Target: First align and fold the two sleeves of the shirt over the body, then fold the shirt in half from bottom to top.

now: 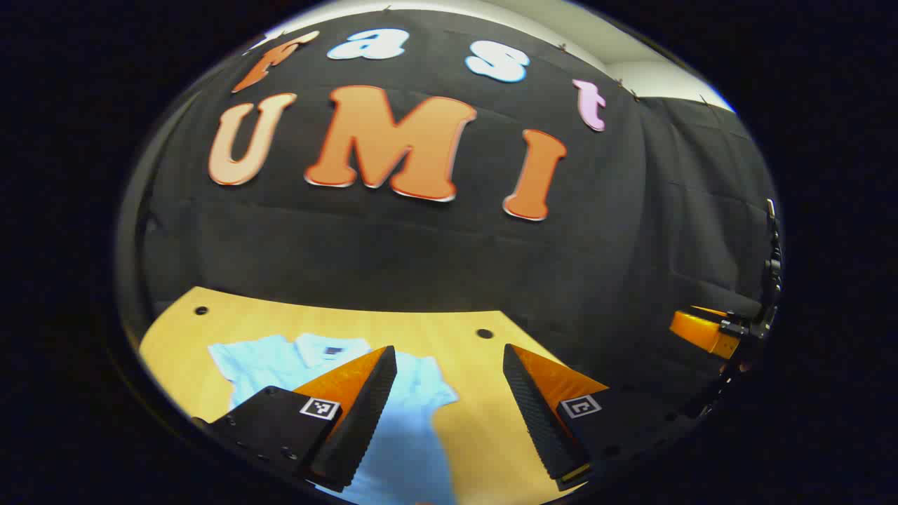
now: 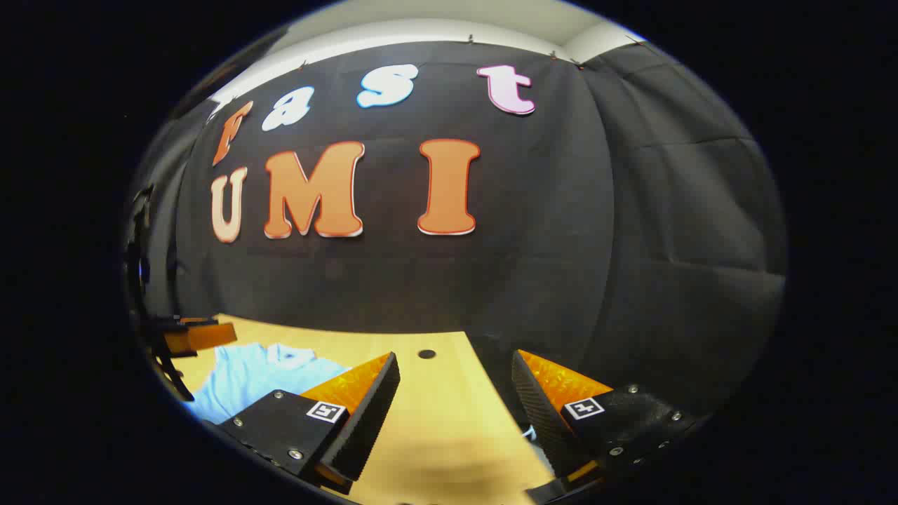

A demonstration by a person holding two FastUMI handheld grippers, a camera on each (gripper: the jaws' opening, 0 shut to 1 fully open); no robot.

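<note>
Both tools are up off the table (image 1: 484,428), and I take the shirt as my landmark throughout.

Left gripper view: the shirt (image 1: 280,361) is light blue and lies flat on the wooden table, collar (image 1: 330,345) toward the booth wall. One short sleeve spreads out on the far left side, the other on the side nearer the table's middle, neither folded over the body. My left tool (image 1: 449,403) hangs above the shirt with its jaws wide apart and nothing between them. One finger (image 1: 361,414) overlaps the shirt's body in the picture; the other finger (image 1: 540,414) sits over bare wood beside the shirt. I cannot tell whether either one touches the cloth. Beyond the shirt's collar I see two small dark holes in the tabletop, one off each shoulder.

Right gripper view: the shirt (image 2: 245,379) shows at the lower left, collar again toward the wall. My right tool (image 2: 456,414) is well to the side of it, over bare table (image 2: 449,428), jaws wide apart, gripping nothing. A small patch of light blue cloth shows just inside the base of its outer finger (image 2: 537,414); I cannot tell what it belongs to. The other tool shows at the far left edge, above the shirt.
</note>
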